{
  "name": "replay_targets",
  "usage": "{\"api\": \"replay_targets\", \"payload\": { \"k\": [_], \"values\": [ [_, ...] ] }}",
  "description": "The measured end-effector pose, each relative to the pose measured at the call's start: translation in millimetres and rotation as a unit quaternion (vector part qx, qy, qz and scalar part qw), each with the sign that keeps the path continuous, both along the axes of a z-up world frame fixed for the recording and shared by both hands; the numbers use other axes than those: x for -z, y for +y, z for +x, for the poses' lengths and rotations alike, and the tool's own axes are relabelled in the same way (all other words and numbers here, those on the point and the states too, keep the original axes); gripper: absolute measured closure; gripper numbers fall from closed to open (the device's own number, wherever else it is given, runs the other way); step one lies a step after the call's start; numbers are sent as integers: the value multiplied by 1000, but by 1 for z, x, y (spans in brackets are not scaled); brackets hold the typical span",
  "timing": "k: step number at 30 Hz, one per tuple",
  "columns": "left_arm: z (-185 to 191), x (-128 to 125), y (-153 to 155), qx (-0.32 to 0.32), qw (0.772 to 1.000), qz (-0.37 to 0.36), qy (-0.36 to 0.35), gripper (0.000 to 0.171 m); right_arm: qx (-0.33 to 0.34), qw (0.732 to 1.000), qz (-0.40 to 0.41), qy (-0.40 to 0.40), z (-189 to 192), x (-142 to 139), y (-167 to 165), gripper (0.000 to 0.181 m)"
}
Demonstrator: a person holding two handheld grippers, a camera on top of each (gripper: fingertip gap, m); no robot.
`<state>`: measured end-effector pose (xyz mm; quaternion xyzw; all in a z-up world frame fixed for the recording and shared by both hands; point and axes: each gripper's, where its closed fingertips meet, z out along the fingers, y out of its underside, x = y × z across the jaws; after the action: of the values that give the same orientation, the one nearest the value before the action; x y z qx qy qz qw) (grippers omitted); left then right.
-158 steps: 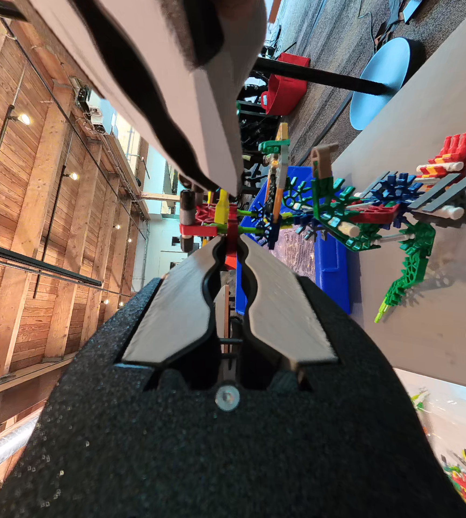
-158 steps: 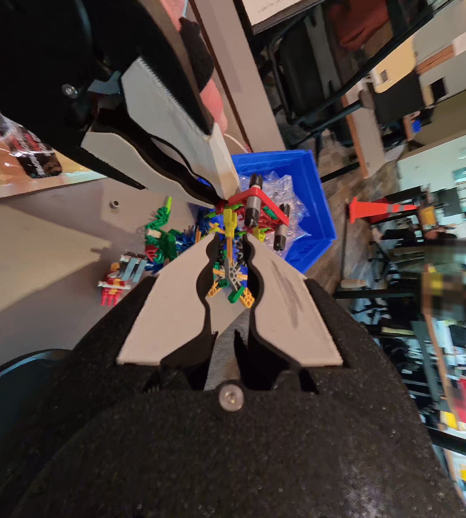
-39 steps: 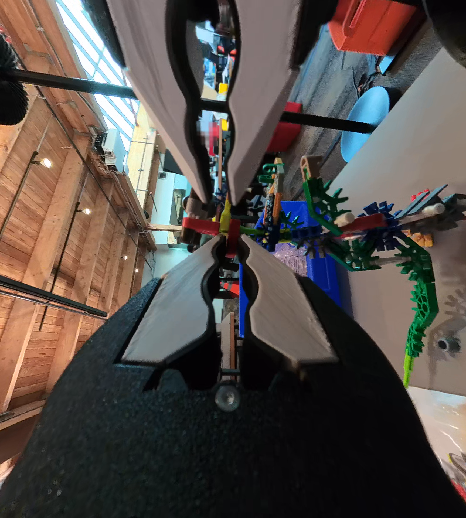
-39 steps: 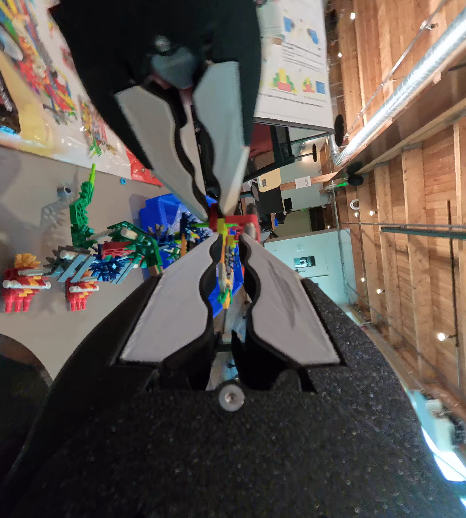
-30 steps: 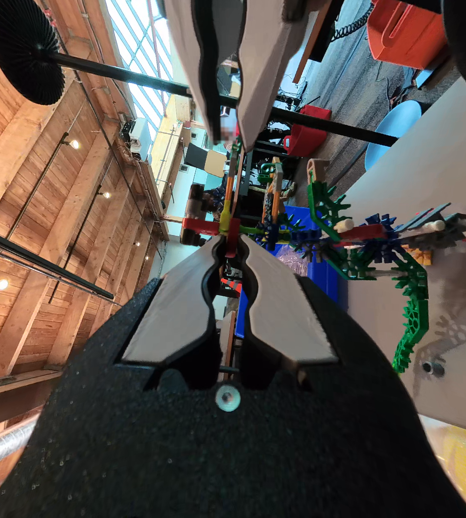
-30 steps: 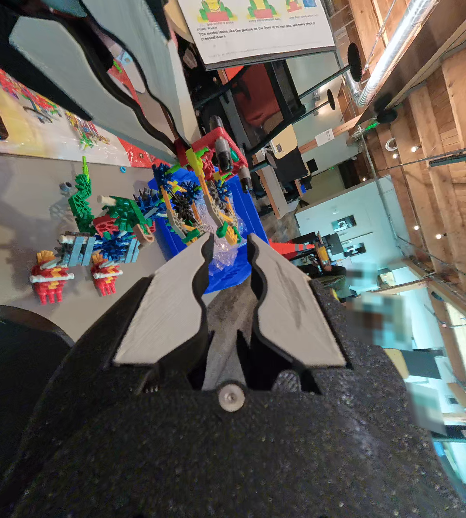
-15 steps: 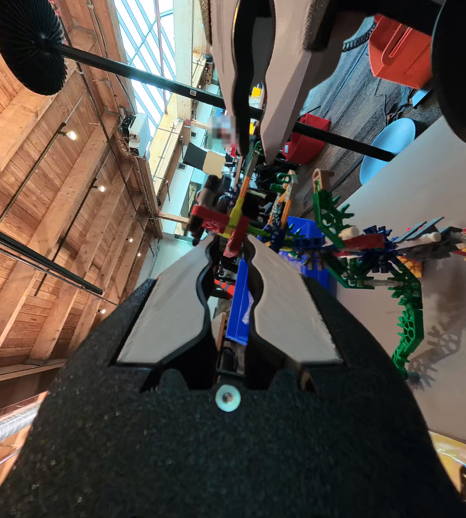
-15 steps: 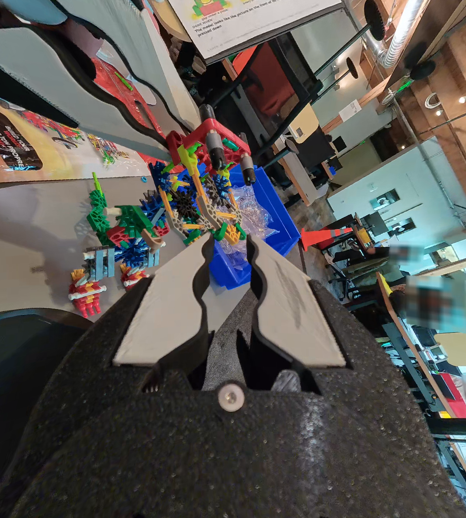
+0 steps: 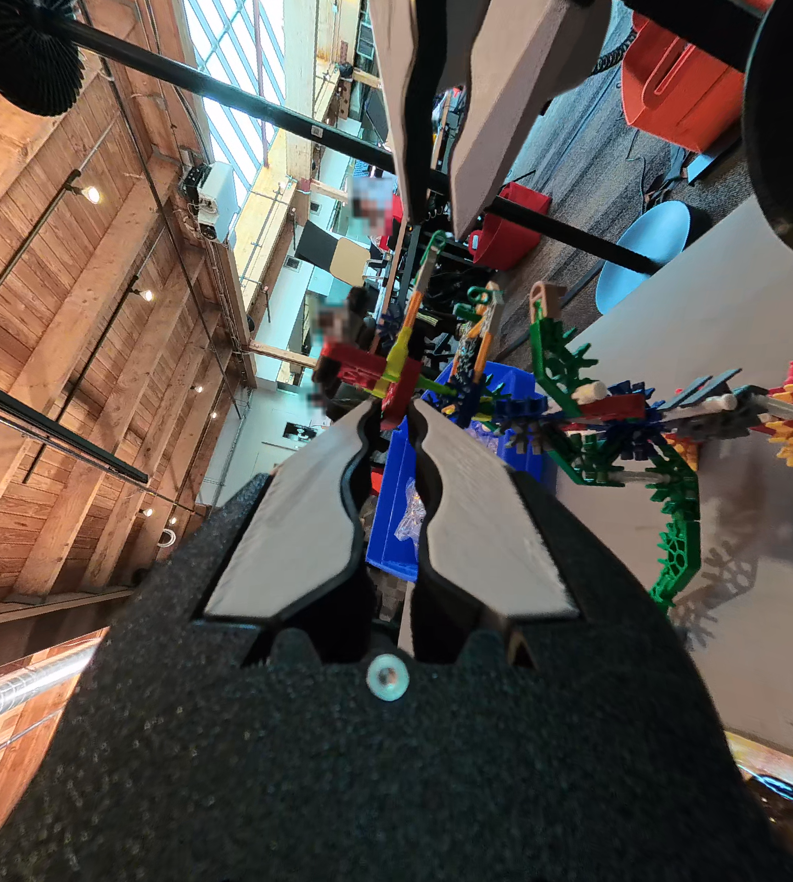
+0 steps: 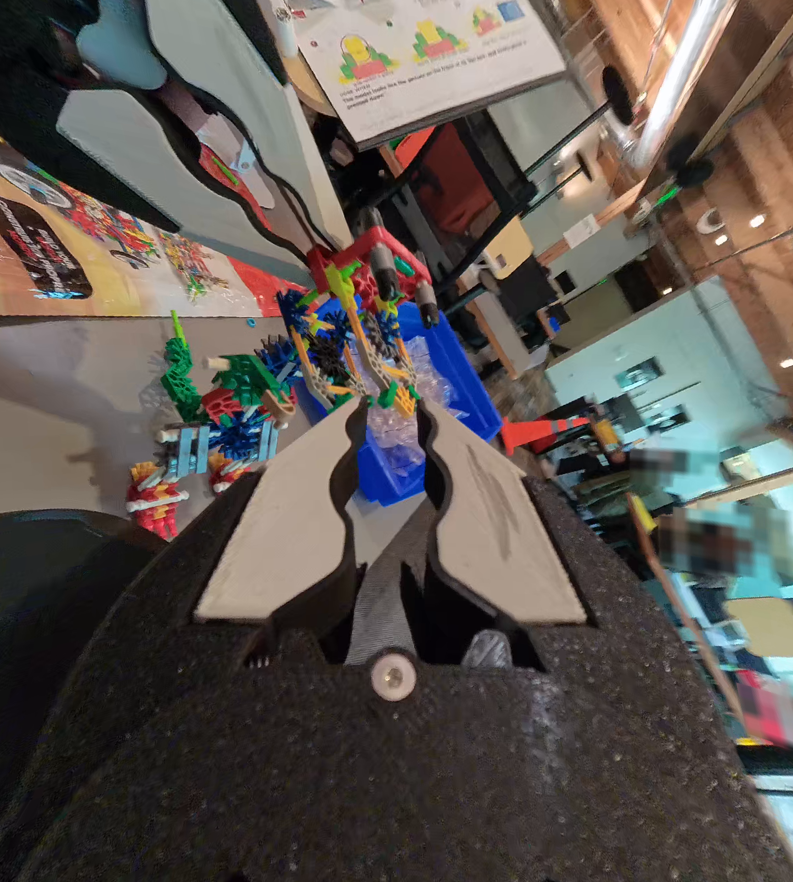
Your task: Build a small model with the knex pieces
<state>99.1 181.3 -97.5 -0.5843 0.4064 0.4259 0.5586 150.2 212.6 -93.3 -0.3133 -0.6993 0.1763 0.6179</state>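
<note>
My left gripper [image 9: 395, 405] is shut on the red connector of a construction-toy model [image 9: 401, 367] and holds it in the air. The model has a red frame with grey wheels, a yellow-green rod, orange rods and blue and black snowflake connectors [image 10: 361, 334]. In the right wrist view the left gripper [image 10: 318, 269] pinches its red top. My right gripper [image 10: 390, 405] is open and empty, with its tips just short of the model's yellow and green end. It also shows at the top of the left wrist view [image 9: 435, 222], just beyond the model's green tip.
A second toy figure [image 10: 222, 420] of green, blue and red pieces lies on the grey table [image 10: 27, 429]. A blue bin [image 10: 456, 382] with plastic bags sits behind it. A colourful toy box [image 10: 51, 248] lies at the left. A picture board [image 10: 432, 62] stands above. Tip to tip, the grippers are about 7 cm apart.
My right gripper has let go of the model's end and drawn back a little. My left gripper has kept its grip, and the model now tilts in it.
</note>
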Motion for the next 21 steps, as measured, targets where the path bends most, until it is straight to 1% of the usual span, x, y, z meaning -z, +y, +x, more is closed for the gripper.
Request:
{"api": "replay_targets", "payload": {
  "k": [2,5,8,11,16,19,21],
  "values": [
    [1,0,1,-1,1000,0,-2,164,9,999,44,10,-1,1,-4,168],
    [2,0,1,-1,1000,0,-8,165,33,993,112,29,-4,-1,0,178],
    [1,0,2,-2,1000,2,-18,165,42,990,132,39,-6,-2,3,178],
    [1,0,3,-1,999,2,-32,166,37,989,135,53,-7,-6,3,179],
    [0,0,4,4,997,11,-70,166,39,991,112,67,-9,-4,5,180],
    [-1,-1,5,12,993,10,-116,165,40,991,107,73,-9,-4,4,179],
    [-1,-1,5,11,993,19,-113,165,44,989,110,82,-9,-6,5,179]
  ]
}}
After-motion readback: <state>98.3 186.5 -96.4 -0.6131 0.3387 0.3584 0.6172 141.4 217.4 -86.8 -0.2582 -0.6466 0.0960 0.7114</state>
